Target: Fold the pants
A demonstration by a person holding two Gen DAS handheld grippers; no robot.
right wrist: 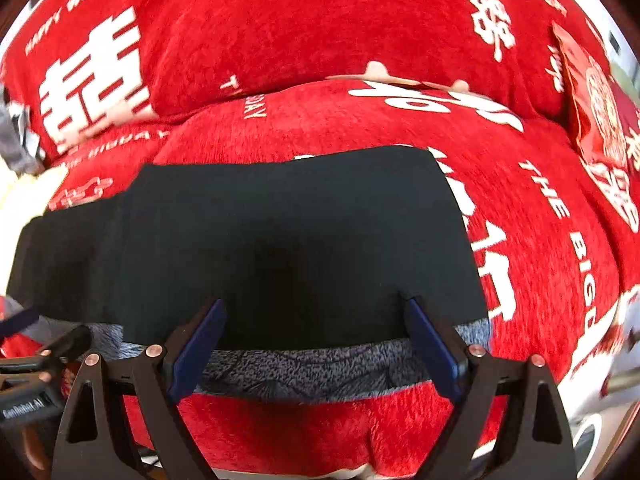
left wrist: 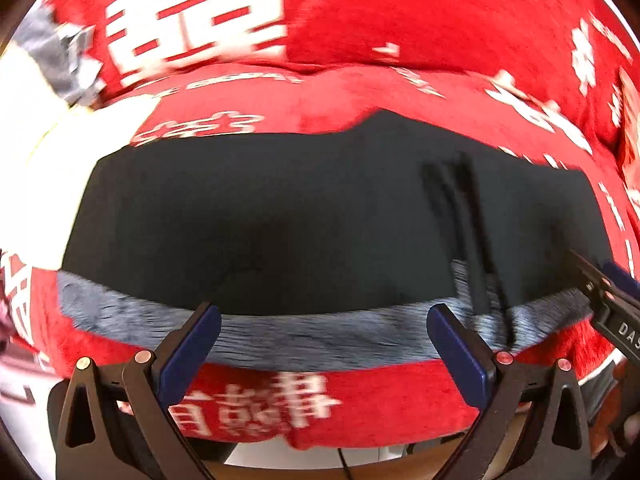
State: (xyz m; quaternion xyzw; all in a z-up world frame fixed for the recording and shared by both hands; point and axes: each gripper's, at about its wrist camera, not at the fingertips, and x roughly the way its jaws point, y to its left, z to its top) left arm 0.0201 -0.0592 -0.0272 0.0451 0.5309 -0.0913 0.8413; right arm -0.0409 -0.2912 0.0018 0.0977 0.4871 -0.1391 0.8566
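Observation:
Dark pants point(left wrist: 280, 216) lie folded flat on a red cushion, with a grey fleecy lining strip point(left wrist: 320, 338) showing along the near edge. They also show in the right wrist view point(right wrist: 260, 240), lining point(right wrist: 312, 372) nearest me. My left gripper point(left wrist: 324, 344) is open, its blue pads just above the lining edge, holding nothing. My right gripper point(right wrist: 316, 340) is open over the pants' near edge, empty. The right gripper's tip point(left wrist: 608, 304) shows at the right edge of the left wrist view, and the left gripper point(right wrist: 36, 368) at the left of the right wrist view.
The red sofa cover point(right wrist: 320, 24) with white characters lies under and behind the pants. A red packet point(right wrist: 596, 112) lies at the far right. A grey and white cloth point(left wrist: 60, 52) lies at the far left. The cushion's front edge point(left wrist: 360, 432) is close below the grippers.

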